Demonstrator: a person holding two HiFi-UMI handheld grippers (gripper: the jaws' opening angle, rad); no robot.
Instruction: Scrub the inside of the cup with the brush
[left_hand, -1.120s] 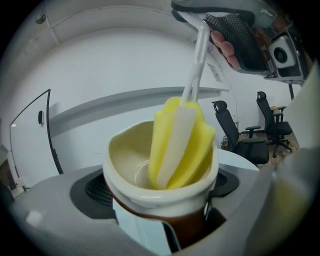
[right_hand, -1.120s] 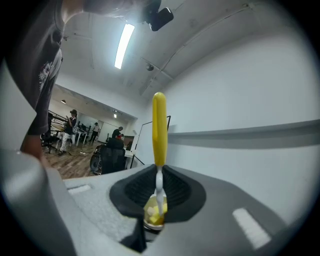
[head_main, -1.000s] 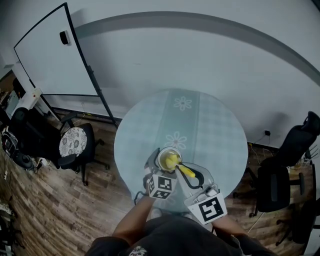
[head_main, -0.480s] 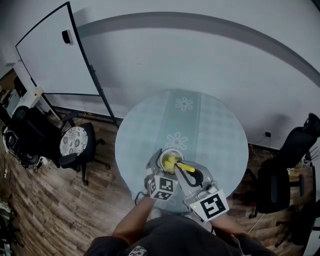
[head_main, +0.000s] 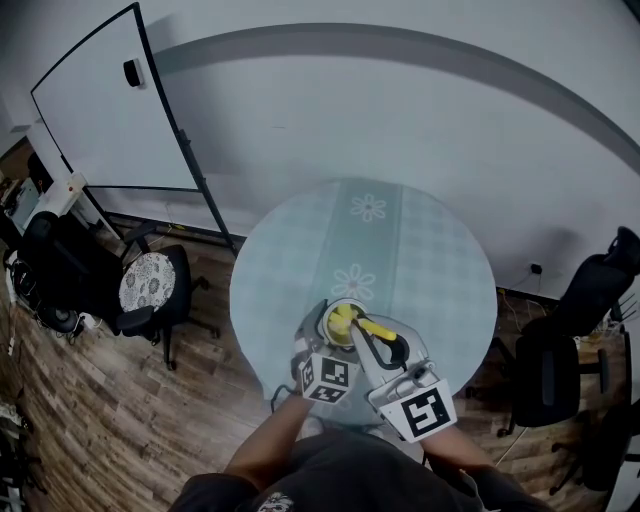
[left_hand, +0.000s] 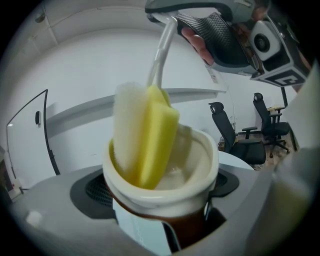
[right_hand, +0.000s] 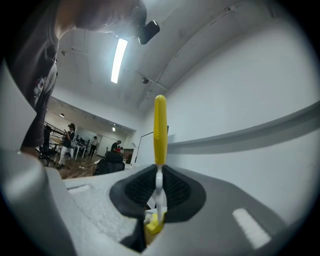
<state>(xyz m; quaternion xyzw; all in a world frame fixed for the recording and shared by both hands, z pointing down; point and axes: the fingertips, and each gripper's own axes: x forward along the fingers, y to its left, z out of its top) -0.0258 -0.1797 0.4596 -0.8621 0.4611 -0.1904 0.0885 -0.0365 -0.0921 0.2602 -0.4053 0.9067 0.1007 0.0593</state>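
Note:
A cream cup (left_hand: 165, 172) with a brown lower body sits between the jaws of my left gripper (head_main: 318, 352), which is shut on it above the near edge of the round table (head_main: 420, 260). In the head view the cup (head_main: 338, 318) shows its yellow-filled mouth. The brush's yellow and white sponge head (left_hand: 145, 135) stands inside the cup, leaning on the left wall. Its thin white stem rises to my right gripper (head_main: 378, 345), which is shut on the brush handle (right_hand: 159, 131). The handle's yellow end (head_main: 375, 328) points right of the cup.
Light patterned glass with flower motifs (head_main: 367, 207) tops the table. A whiteboard (head_main: 100, 110) and a cushioned chair (head_main: 150, 285) stand at the left on the wood floor. Black office chairs (head_main: 570, 340) are at the right. People stand far off in the right gripper view.
The brush handle has swung a little, its yellow end shifting up and toward the cup, and the right gripper has edged closer to the cup. The cup stays held in place.

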